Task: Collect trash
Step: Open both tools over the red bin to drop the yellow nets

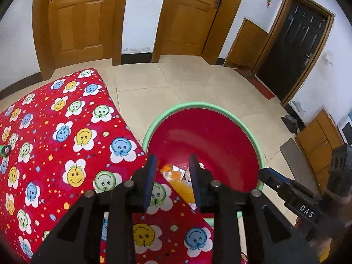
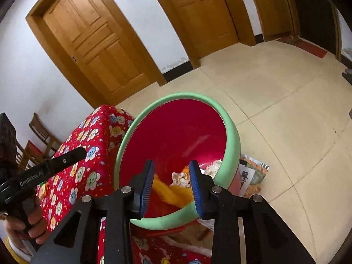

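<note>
Left wrist view: red smiley-flower cloth covers the bench (image 1: 55,132) at left, w/ a small green item (image 1: 5,150) near its far-left edge, maybe trash still to collect. Left gripper (image 1: 172,165) is partly open, empty. Centre: green-rimmed red bin (image 1: 248,129) already holds orange wrappers (image 2: 169,194) & crumpled paper (image 2: 180,178). Right gripper (image 2: 171,171), above bin, also partly open, empty.

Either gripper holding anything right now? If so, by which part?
Nothing held. Left gripper and right gripper are both open and empty above the bin.
</note>
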Available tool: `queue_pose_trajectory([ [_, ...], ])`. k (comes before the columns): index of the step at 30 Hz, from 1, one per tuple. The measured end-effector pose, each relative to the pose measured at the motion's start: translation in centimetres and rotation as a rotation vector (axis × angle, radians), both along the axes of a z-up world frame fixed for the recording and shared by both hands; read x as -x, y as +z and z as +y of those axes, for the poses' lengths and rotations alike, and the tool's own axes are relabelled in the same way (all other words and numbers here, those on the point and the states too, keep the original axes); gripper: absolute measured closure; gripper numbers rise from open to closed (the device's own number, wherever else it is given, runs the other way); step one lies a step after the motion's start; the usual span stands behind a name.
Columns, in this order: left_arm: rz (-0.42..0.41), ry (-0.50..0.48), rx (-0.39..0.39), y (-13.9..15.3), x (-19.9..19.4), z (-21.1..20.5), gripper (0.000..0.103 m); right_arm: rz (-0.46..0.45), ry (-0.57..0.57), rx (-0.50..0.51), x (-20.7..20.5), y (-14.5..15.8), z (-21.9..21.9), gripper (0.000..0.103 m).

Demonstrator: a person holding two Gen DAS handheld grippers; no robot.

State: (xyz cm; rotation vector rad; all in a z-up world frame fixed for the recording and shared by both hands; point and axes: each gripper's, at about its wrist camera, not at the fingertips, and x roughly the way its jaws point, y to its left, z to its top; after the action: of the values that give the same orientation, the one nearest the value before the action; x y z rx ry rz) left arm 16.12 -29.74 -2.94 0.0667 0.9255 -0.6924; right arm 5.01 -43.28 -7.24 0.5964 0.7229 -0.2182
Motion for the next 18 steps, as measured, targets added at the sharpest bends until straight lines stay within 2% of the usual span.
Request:
queue_pose_trajectory([
  [3,0.008,0.026,0.003,0.1,0.0,0.8,0.073,-0.003,0.005,0.003,0.1,0.4,0.3,0.065],
  [12,0.012,0.145,0.002,1.0,0.2,5.3,0.062,-0.014,0.032,0.024,0.4,1.7,1.9,0.044],
  [18,-0.008,0.227,-0.004,2.0,0.1,9.2,0.061,-0.024,0.066,0.032,0.2,2.8,3.7,0.040],
])
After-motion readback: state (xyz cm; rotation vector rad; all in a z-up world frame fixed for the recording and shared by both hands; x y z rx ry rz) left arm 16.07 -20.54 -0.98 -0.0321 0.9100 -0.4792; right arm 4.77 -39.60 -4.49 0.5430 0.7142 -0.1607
